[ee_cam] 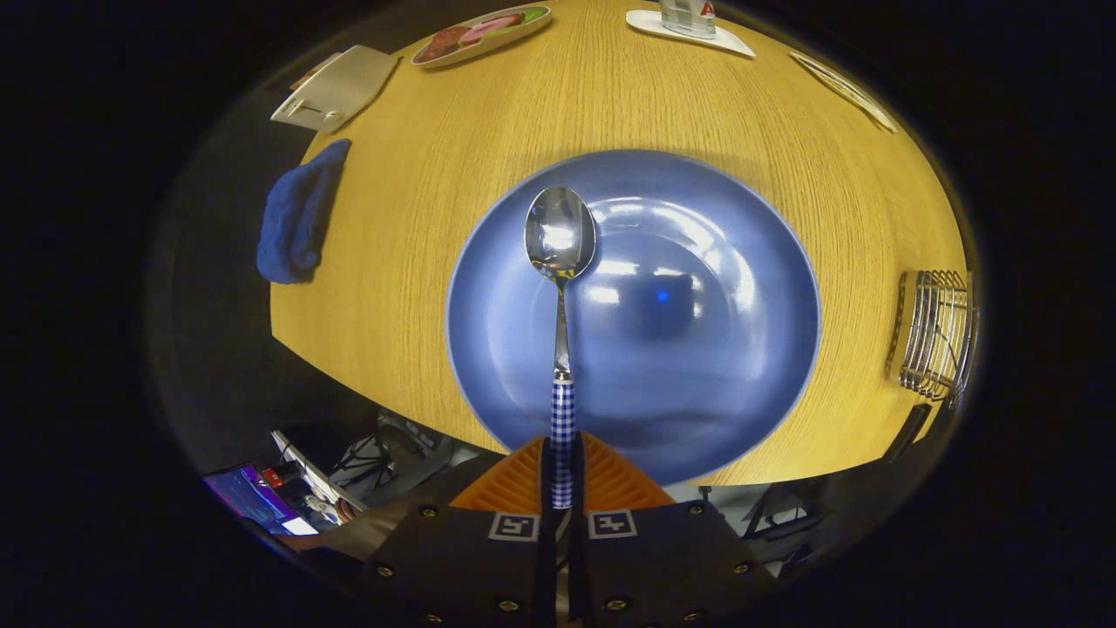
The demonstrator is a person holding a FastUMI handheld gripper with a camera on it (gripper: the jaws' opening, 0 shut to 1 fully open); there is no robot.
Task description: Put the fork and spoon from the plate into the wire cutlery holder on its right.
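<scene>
Claw (pixel 562 475) clamped on spoon (pixel 561 262), above plate (pixel 741 366)

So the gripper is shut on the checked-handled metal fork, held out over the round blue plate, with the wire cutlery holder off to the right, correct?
Not quite: the gripper view shows the gripper shut on a checked-handled metal spoon, not a fork. It is held over the round blue plate, with the wire cutlery holder to the right.

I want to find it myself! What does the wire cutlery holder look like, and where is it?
Start at the big blue plate on the wooden table, beyond the gripper shut on the spoon. Right of the plate, at the table's edge, stands the wire cutlery holder: the one see-through metal rack.
</scene>
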